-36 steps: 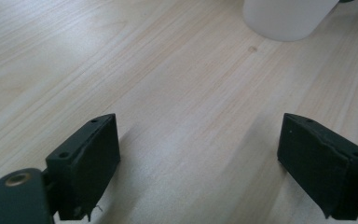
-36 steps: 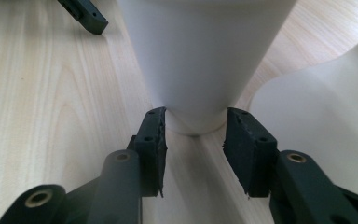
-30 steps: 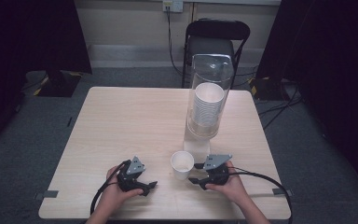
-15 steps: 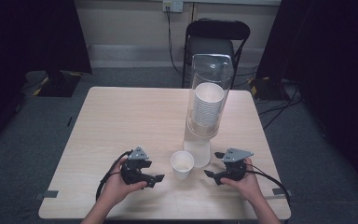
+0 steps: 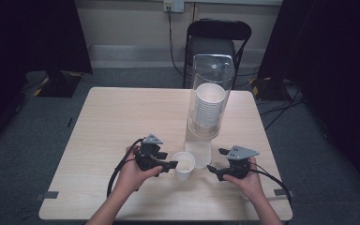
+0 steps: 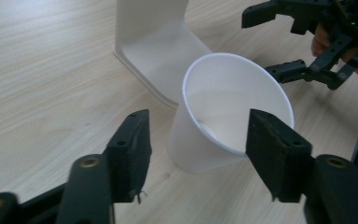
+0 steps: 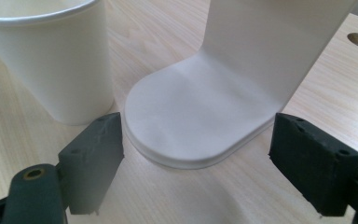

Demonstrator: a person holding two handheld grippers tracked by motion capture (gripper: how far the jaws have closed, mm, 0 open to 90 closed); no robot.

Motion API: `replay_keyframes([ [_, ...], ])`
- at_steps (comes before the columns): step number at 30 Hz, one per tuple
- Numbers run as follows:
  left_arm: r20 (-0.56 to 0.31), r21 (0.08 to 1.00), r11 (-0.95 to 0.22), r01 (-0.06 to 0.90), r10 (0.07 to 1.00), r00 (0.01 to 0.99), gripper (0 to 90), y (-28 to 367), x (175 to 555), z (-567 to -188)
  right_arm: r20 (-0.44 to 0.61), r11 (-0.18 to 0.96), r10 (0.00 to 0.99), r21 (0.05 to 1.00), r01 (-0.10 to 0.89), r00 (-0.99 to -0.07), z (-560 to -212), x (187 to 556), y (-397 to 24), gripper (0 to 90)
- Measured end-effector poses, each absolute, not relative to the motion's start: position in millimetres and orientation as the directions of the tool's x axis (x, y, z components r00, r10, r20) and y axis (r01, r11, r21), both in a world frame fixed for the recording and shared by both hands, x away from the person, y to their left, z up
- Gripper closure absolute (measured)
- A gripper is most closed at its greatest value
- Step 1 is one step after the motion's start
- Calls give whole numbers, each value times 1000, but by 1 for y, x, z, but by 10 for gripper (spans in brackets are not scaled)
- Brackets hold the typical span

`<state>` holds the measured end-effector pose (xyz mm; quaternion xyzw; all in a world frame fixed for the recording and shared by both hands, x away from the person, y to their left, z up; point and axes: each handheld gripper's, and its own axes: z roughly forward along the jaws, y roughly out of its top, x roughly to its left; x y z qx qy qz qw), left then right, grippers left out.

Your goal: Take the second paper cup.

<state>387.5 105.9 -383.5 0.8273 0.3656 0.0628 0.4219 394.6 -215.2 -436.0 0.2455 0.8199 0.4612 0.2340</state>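
Presently catalogued, near the tabletop's front edge: a cup dispenser (image 5: 209, 105), its white foot (image 7: 191, 126) framed, untouched, by the wide-open jaws of the right gripper (image 5: 216, 161). One paper cup (image 5: 183, 165) stands beside it; the left gripper (image 5: 171, 165), jaws half-open and lately closing, brackets its rim without contact. Step judged: grasping the cup. Required next: further closing. The cup's far wall is hidden.

A black folding chair (image 5: 219, 42) stands beyond the table's (image 5: 122, 117) far edge, well past the fingertips. A wall socket (image 5: 173, 5) sits above it, its cable hanging down
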Motion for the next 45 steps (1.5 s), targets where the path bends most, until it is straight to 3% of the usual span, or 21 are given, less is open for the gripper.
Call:
replay_keyframes([
  [2,-226,721,-376,582,666,711,506,100,392,-387,-158,449,625,874,186,-765,-436,396,-216,171],
  [6,-186,677,-411,610,707,683,721,92,398,-389,-154,405,652,898,170,-742,-431,398,-215,173],
  [9,-172,669,-411,619,725,667,825,91,401,-391,-150,360,679,921,147,-719,-425,399,-212,175],
  [28,-143,634,-347,692,826,545,847,148,407,-381,-148,257,710,965,57,-688,-403,417,-184,229],
  [32,-141,636,-343,691,829,541,819,148,409,-383,-138,238,712,970,52,-689,-401,423,-179,248],
  [37,-142,669,-336,663,818,557,717,148,409,-384,-92,181,718,982,56,-690,-397,425,-176,274],
  [39,-154,691,-331,643,801,578,593,149,407,-384,-102,193,702,980,50,-705,-398,426,-175,341],
  [41,-138,707,-339,621,795,591,492,150,405,-382,-111,202,698,978,46,-707,-397,426,-175,341],
  [45,-163,727,-337,598,762,627,414,152,398,-378,-114,207,694,977,46,-711,-395,428,-174,332],
])
